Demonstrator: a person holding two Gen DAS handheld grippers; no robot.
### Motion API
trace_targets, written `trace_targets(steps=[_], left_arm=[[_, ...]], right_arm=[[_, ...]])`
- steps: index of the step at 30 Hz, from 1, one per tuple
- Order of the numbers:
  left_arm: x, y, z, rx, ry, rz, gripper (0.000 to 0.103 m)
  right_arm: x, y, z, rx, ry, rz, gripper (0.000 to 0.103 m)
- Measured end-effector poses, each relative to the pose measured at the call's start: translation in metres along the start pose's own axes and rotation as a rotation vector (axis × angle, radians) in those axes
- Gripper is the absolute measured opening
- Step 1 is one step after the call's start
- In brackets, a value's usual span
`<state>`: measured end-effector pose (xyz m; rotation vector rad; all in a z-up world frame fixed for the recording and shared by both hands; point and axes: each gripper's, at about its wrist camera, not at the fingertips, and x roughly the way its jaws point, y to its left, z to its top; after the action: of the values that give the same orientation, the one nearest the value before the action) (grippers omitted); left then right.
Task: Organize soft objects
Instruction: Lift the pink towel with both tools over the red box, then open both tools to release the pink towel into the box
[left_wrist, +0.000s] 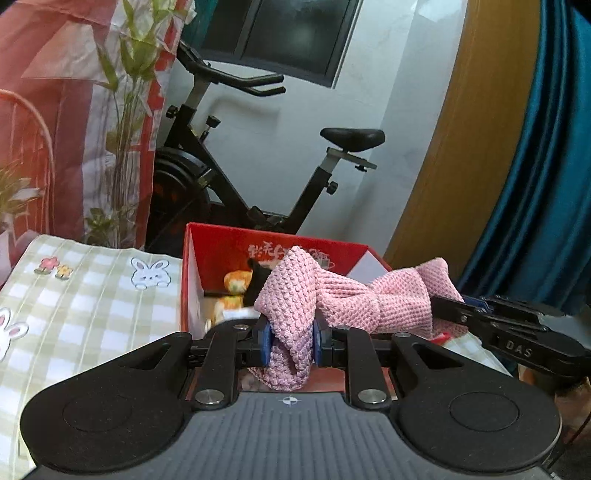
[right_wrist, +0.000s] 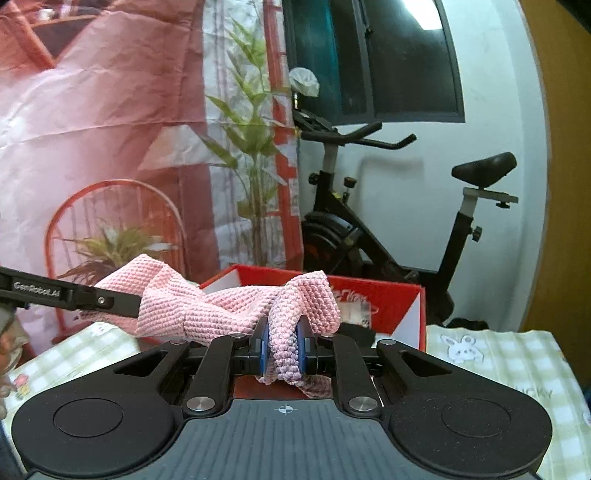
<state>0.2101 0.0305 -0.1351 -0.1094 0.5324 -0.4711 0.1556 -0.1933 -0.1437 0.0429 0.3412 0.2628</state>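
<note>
A pink knitted cloth (left_wrist: 343, 299) hangs stretched between both grippers above an open red box (left_wrist: 221, 251). My left gripper (left_wrist: 291, 341) is shut on one end of the cloth. My right gripper (right_wrist: 283, 349) is shut on the other end of the cloth (right_wrist: 207, 306); it also shows at the right of the left wrist view (left_wrist: 447, 306). The left gripper shows at the left of the right wrist view (right_wrist: 122, 301). An orange plush toy (left_wrist: 236, 286) and a black soft item (left_wrist: 260, 280) lie inside the box. The box also shows in the right wrist view (right_wrist: 391, 299).
The box stands on a table with a green checked bunny tablecloth (left_wrist: 85, 295). A black exercise bike (left_wrist: 229, 173) stands behind the box. A pink backdrop with plants (right_wrist: 110, 147) is at the left, a blue curtain (left_wrist: 546, 166) at the right.
</note>
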Motion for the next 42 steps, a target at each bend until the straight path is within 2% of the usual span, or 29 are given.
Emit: trace_targets(steps=[3, 7, 11, 13, 14, 15, 18, 22, 23, 25, 27, 29, 30, 32, 34, 36, 39, 42], left_arm=[[0.025, 0.004, 0.012, 0.019, 0.051, 0.013, 0.022], [0.062, 0.015, 0.018, -0.004, 0.165, 0.023, 0.022], [0.096, 0.013, 0.019, 0.030, 0.279, 0.050, 0.022], [0.106, 0.013, 0.017, 0.020, 0.328, 0.039, 0.026], [0.113, 0.012, 0.017, 0.016, 0.348, 0.031, 0.032], [0.117, 0.012, 0.017, 0.021, 0.362, 0.033, 0.036], [0.129, 0.010, 0.014, 0.044, 0.395, 0.065, 0.036], [0.133, 0.011, 0.012, 0.051, 0.406, 0.080, 0.036], [0.132, 0.012, 0.012, 0.050, 0.404, 0.081, 0.039], [0.128, 0.013, 0.014, 0.047, 0.390, 0.082, 0.051], [0.121, 0.015, 0.018, 0.035, 0.359, 0.058, 0.072], [0.113, 0.016, 0.023, 0.029, 0.329, 0.041, 0.083], [0.109, 0.015, 0.025, 0.033, 0.316, 0.043, 0.089], [0.099, 0.011, 0.031, 0.052, 0.279, 0.052, 0.094], [0.090, 0.007, 0.036, 0.079, 0.245, 0.054, 0.096], [0.080, -0.001, 0.039, 0.132, 0.212, 0.045, 0.101], [0.061, -0.016, 0.041, 0.213, 0.136, 0.097, 0.103], [0.042, -0.029, 0.043, 0.248, 0.070, 0.166, 0.103]], right_arm=[[0.030, -0.010, 0.010, 0.035, 0.050, -0.023, 0.014], [0.071, -0.022, 0.006, 0.093, 0.152, -0.054, 0.014], [0.101, -0.032, -0.001, 0.139, 0.263, -0.064, 0.014], [0.115, -0.033, -0.001, 0.135, 0.309, -0.060, 0.015], [0.122, -0.034, 0.000, 0.140, 0.335, -0.055, 0.015], [0.129, -0.036, 0.000, 0.155, 0.363, -0.048, 0.015], [0.143, -0.043, 0.004, 0.212, 0.426, -0.043, 0.015], [0.152, -0.041, 0.003, 0.199, 0.479, -0.048, 0.015], [0.153, -0.040, 0.001, 0.203, 0.487, -0.048, 0.015], [0.154, -0.038, -0.002, 0.213, 0.491, -0.045, 0.015], [0.152, -0.036, -0.002, 0.199, 0.481, -0.050, 0.015], [0.147, -0.031, 0.001, 0.174, 0.455, -0.057, 0.017], [0.143, -0.031, 0.004, 0.168, 0.443, -0.062, 0.020], [0.134, -0.030, 0.008, 0.160, 0.413, -0.066, 0.032], [0.125, -0.030, 0.014, 0.144, 0.385, -0.075, 0.054], [0.114, -0.029, 0.020, 0.122, 0.354, -0.086, 0.063], [0.097, -0.030, 0.030, 0.117, 0.317, -0.068, 0.073], [0.077, -0.028, 0.040, 0.111, 0.260, -0.069, 0.096]])
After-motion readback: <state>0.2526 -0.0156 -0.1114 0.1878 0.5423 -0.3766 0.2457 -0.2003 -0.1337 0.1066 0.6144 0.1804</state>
